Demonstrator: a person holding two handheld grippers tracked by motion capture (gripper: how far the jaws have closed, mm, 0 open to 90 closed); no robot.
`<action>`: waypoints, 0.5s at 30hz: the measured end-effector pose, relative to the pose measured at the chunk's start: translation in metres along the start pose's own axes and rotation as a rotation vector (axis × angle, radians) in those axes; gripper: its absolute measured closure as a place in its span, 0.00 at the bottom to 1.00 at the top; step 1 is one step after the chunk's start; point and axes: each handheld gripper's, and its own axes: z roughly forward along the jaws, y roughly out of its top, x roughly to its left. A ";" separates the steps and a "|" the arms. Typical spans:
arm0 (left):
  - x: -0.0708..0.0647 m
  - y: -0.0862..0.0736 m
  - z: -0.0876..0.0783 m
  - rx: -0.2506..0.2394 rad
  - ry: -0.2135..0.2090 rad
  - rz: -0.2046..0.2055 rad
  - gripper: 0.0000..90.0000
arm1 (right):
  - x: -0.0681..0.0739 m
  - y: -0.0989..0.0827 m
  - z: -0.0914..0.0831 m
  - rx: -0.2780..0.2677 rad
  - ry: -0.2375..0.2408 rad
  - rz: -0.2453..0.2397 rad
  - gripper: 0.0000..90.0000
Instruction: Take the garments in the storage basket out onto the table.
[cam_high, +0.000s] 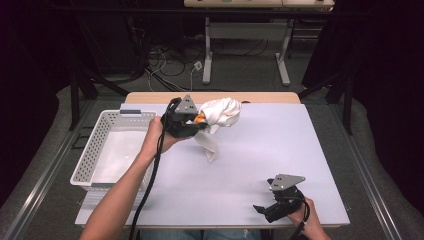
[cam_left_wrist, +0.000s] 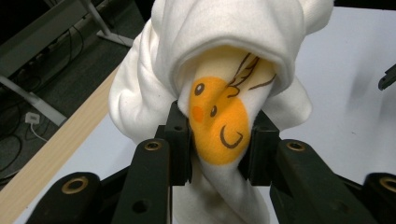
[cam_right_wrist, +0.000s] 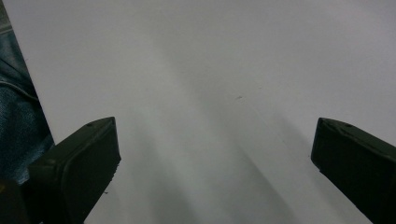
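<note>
The right gripper (cam_high: 261, 208) rests at the near right corner of the table (cam_high: 280, 145), jaws spread wide with nothing between them. Farther off, the left gripper (cam_high: 200, 121) pinches a white cloth (cam_high: 220, 114) at its orange print (a cartoon face with two dot eyes and a curved mouth; no lettering can be read). The cloth bunches just beyond the jaws, a tail hanging toward the table. A white basket (cam_high: 92, 150) sits left of that hand.

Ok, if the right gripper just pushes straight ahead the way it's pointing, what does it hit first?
Probably the white table top. The right gripper has its jaws wide open with nothing between them, angled down at bare surface; how far off is unclear.
</note>
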 end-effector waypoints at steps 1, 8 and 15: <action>0.000 0.000 0.000 0.000 0.000 0.000 0.76 | 0.000 0.000 0.000 0.000 0.000 0.000 0.01; -0.006 -0.011 0.007 0.015 -0.012 -0.002 0.76 | 0.000 0.000 0.000 -0.007 -0.005 -0.003 0.01; -0.011 -0.024 0.015 0.029 -0.020 -0.014 0.76 | 0.000 0.000 0.000 0.001 0.000 -0.004 0.01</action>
